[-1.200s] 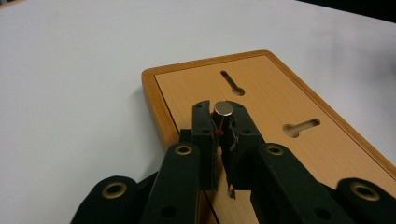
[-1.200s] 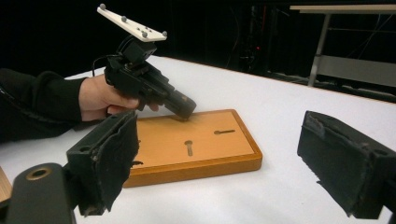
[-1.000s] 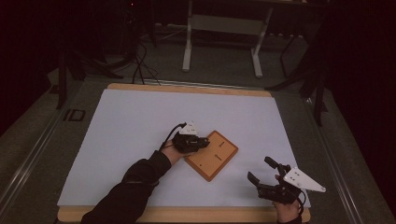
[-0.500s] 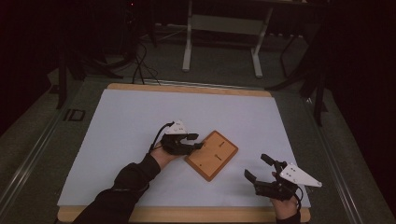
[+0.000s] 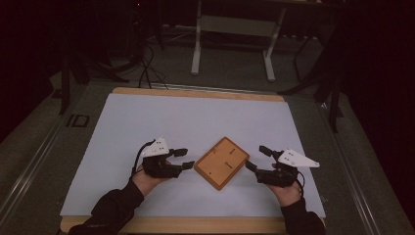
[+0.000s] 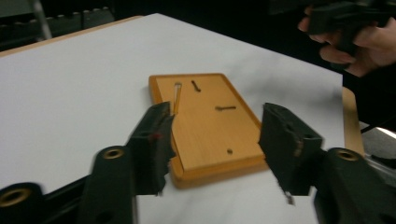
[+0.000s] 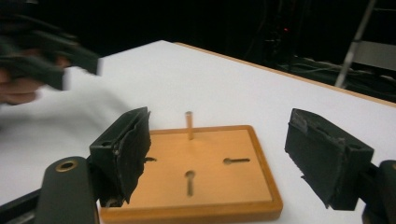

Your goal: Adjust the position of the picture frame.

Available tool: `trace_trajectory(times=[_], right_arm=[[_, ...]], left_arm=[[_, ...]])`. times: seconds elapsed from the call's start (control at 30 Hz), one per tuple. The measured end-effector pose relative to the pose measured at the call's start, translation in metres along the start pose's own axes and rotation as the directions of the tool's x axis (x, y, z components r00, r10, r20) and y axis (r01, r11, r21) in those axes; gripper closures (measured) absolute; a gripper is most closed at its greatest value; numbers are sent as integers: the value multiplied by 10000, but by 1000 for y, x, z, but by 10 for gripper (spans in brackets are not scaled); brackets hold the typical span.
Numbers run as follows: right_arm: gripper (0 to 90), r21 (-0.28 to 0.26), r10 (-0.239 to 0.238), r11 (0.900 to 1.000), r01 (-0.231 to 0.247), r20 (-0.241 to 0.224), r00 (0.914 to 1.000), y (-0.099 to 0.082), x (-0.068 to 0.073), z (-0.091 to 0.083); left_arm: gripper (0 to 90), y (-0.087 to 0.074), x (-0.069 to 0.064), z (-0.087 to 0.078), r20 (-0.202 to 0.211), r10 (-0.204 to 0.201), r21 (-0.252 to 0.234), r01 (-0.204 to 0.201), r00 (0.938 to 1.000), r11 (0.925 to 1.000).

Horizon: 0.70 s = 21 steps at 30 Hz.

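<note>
A small wooden board [image 5: 221, 162] with keyhole slots lies askew on the white sheet, between my two grippers. A thin wooden peg [image 7: 188, 125] stands upright in it near one corner; the peg [image 6: 177, 95] also appears in the left gripper view. My left gripper [image 5: 183, 159] is just left of the board, apart from it. Its jaws have just been opening and stand open with nothing between them. My right gripper [image 5: 258, 158] is just right of the board, also apart. Its jaws have just been closing a little but stay wide open and hold nothing.
The white sheet [image 5: 147, 122] covers a table with a wooden front edge [image 5: 195, 224]. Metal stand legs [image 5: 198, 44] and cables are on the dark floor beyond the far edge.
My left gripper drew back leftward off the board's corner and its jaws opened. My right gripper moved from the front right of the sheet up beside the board's right side.
</note>
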State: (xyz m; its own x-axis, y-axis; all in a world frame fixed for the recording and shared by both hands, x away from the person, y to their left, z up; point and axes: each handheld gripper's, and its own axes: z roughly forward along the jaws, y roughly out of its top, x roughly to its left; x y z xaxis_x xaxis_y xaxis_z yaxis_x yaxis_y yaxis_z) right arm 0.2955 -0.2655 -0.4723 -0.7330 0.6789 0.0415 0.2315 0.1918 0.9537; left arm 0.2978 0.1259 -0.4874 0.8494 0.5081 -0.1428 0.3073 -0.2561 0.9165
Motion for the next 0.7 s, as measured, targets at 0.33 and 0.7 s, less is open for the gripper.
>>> trace_trajectory(times=[0.33, 0.7], right_arm=[[511, 672, -183, 9975, 210, -401, 9990, 8, -17, 53], [785, 1829, 176, 9831, -89, -461, 9988, 2, -33, 117]], left_arm=[[382, -17, -13, 0, -65, 82, -117, -83, 9999, 9999], [355, -23, -15, 4, -30, 55, -178, -56, 10000, 9998]])
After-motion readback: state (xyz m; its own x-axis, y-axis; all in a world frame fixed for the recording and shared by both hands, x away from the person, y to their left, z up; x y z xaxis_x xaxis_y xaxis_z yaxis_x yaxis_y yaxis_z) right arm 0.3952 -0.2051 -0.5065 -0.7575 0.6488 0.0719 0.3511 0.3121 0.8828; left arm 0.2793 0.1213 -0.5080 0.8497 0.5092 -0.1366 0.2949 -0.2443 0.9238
